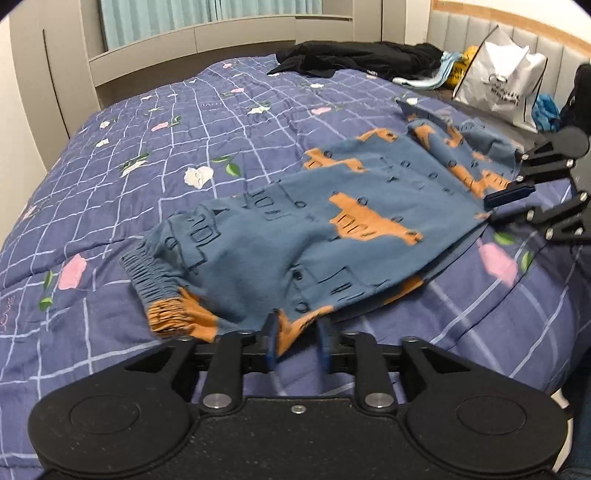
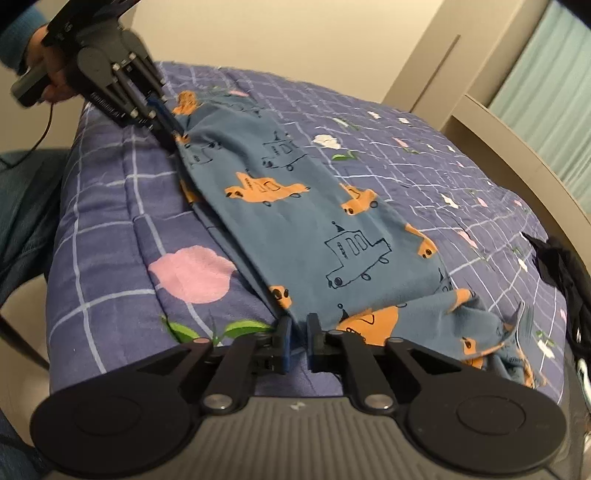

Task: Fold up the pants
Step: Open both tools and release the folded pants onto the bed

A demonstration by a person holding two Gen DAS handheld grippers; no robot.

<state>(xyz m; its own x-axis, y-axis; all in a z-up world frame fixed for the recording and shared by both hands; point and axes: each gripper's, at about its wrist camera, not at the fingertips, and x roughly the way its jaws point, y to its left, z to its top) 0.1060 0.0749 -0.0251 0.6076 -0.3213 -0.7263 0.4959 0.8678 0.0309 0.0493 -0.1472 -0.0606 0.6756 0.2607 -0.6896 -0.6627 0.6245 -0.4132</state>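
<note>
Two black handheld two-finger grippers with blue finger pads, carried by a person in blue clothing

The matte black left gripper (image 1: 297, 338) is built from two round discs, angular linkage bars and silver screw heads, with translucent blue fingers (image 1: 271, 341). The right gripper (image 2: 298, 341) is made the same way but backed by a grey ribbed plate. A thin black cable (image 2: 44, 125) is seen beneath the hand (image 2: 51, 79), and a blue sleeve (image 2: 18, 33) is worn.
</note>
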